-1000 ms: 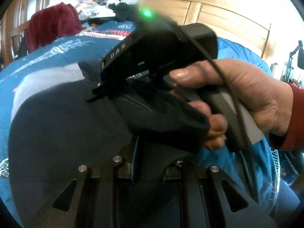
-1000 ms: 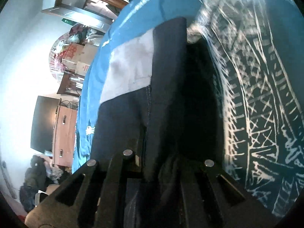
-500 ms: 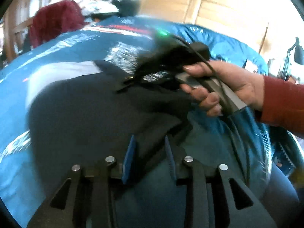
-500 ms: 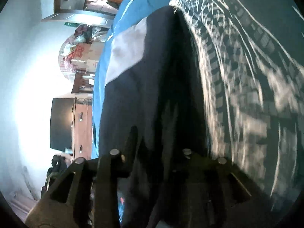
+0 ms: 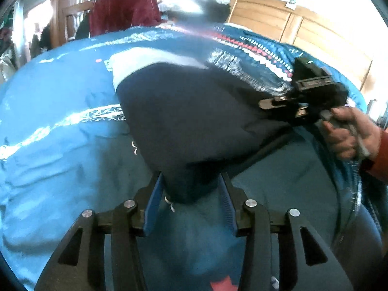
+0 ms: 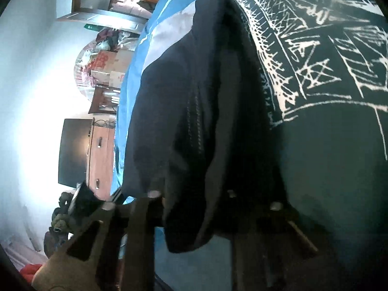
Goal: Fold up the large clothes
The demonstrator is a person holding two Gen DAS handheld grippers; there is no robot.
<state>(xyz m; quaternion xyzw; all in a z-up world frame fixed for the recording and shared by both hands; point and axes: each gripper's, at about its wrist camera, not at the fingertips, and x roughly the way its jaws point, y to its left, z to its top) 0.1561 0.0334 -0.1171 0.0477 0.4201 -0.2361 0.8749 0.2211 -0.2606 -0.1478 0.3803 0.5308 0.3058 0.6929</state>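
A bed [image 5: 60, 160] with a blue patterned cover carries the dark garment [image 5: 189, 121]. Its near corner sits between the left tool's [image 5: 191, 203] spread fingers, ungripped; the right tool [image 5: 286, 104] pinches the far-right edge, stretched crosswise.

This is looking like a bedroom in a home. A blue bedspread [image 5: 60, 169] with white patterns is covering a bed and filling most of both views. A wooden headboard [image 5: 303, 31] is standing at the upper right of the left wrist view. A dark red garment [image 5: 123, 9] is hanging over a wooden chair [image 5: 72, 17] at the upper left. At the left of the right wrist view, a wooden cabinet [image 6: 100, 150] (with drawer handles) is standing beside a dark screen [image 6: 72, 150], and cardboard boxes [image 6: 106, 65] are lying above them.
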